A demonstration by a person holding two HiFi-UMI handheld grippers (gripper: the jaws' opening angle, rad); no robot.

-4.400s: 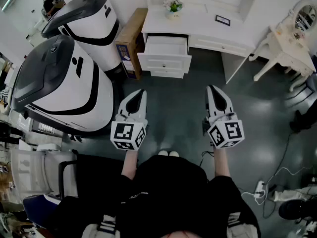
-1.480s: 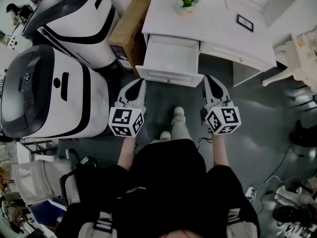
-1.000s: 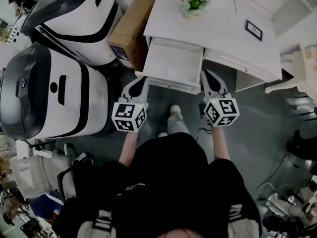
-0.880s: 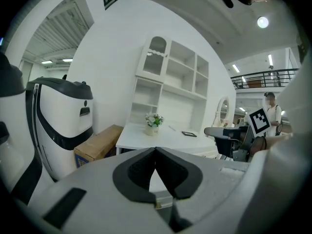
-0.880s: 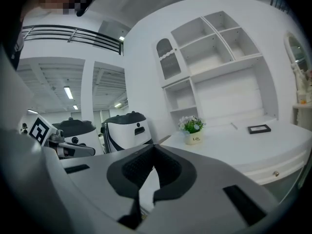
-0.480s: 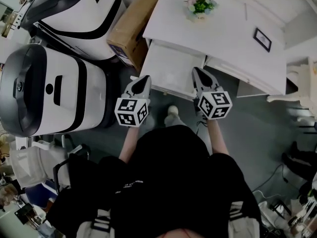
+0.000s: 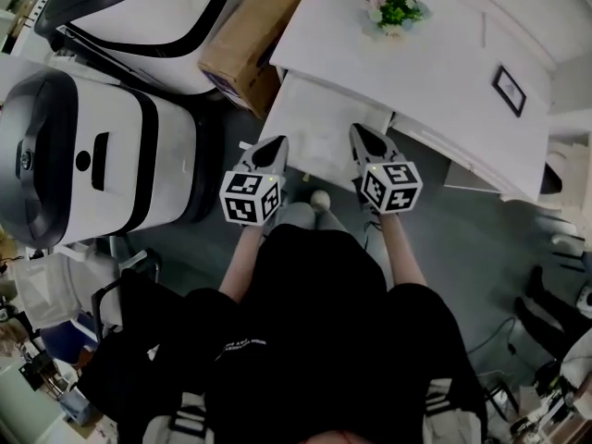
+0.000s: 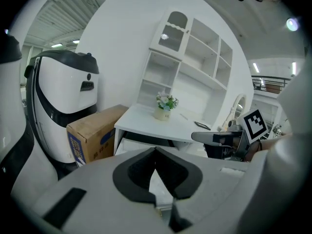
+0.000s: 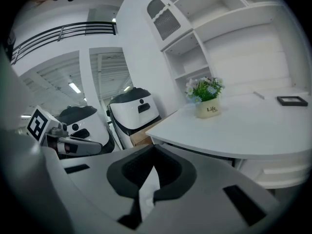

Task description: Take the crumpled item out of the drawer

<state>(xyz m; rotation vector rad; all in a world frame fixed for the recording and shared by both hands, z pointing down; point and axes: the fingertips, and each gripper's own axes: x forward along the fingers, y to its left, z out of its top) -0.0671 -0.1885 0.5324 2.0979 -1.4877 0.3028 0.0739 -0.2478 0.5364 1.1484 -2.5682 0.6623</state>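
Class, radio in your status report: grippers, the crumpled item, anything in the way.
Both shut, empty: left gripper, right gripper, near the front of the open drawer. No crumpled item made out inside. Nothing seen blocking.

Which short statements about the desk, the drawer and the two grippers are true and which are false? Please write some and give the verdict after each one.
1. The drawer is pulled open. True.
2. The flower pot stands on the floor. False: it stands on the white desk.
3. The right gripper holds something. False: its jaws are shut together with nothing between them.
4. A cardboard box stands beside the desk. True.
5. The left gripper has its jaws shut. True.
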